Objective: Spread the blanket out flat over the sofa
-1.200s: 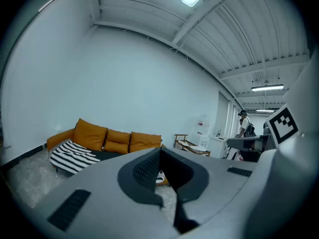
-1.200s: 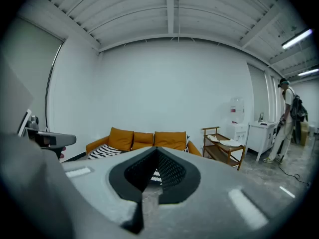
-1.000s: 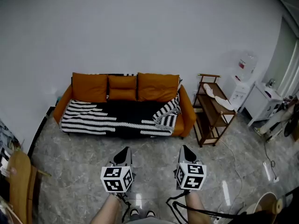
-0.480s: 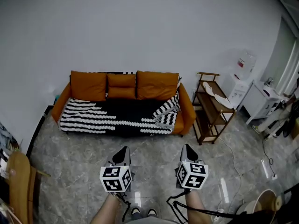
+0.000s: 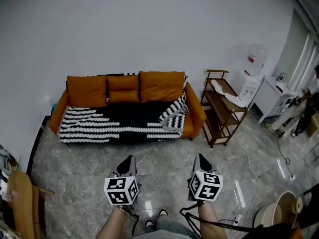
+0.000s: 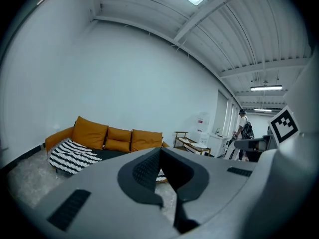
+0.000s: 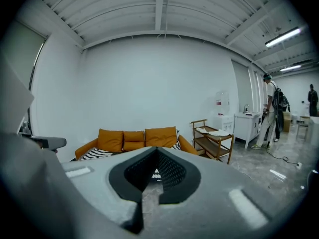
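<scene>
The orange sofa (image 5: 124, 87) stands against the white wall, well ahead of me. A black-and-white striped blanket (image 5: 114, 126) covers its seat and hangs over the front; its right end lies folded up against the right armrest (image 5: 174, 113). My left gripper (image 5: 128, 159) and right gripper (image 5: 200, 158) hover side by side over the marble floor, far short of the sofa, both shut and holding nothing. The left gripper view has its closed jaws (image 6: 160, 151) before the sofa (image 6: 117, 137) and blanket (image 6: 75, 153). In the right gripper view the shut gripper (image 7: 157, 150) points at the sofa (image 7: 134, 138).
A wooden two-shelf rack (image 5: 223, 114) stands right of the sofa, then a water dispenser (image 5: 249, 78) and a white cabinet (image 5: 273, 96). Cables (image 5: 249, 158) trail over the floor at right. A wooden board (image 5: 20, 198) leans at lower left. A person (image 7: 271, 111) stands far right.
The sofa has drifted left and slightly up in the head view as my view shifts. Both grippers keep their place, still shut. The blanket lies as before.
</scene>
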{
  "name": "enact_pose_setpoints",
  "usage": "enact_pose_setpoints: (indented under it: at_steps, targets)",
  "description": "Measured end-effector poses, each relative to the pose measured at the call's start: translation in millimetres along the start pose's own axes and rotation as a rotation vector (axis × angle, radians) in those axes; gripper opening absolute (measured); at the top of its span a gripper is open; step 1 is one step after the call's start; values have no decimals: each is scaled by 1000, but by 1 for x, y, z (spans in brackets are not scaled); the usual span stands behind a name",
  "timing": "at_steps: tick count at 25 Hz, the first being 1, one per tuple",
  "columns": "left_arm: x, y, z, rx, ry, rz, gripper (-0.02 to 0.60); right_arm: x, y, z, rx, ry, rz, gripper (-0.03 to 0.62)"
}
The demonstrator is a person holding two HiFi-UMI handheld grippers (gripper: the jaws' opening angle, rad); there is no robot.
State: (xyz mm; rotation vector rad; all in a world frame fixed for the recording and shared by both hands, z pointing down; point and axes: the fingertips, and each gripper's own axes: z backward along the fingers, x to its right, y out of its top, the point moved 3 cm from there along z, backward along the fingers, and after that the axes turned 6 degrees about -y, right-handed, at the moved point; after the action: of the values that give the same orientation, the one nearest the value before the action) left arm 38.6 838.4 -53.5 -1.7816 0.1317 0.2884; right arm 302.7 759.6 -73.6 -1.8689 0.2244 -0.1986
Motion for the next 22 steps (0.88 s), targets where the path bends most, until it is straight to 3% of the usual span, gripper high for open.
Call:
enact_pose_setpoints:
  at_steps: [11, 22]
  targets:
    - [-33, 9, -47, -5, 17, -3, 3, -14, 9, -60, -2, 16, 7, 5]
    - [-58, 56, -141, 34, 36, 9, 3, 0, 47, -157, -31, 22, 48, 5]
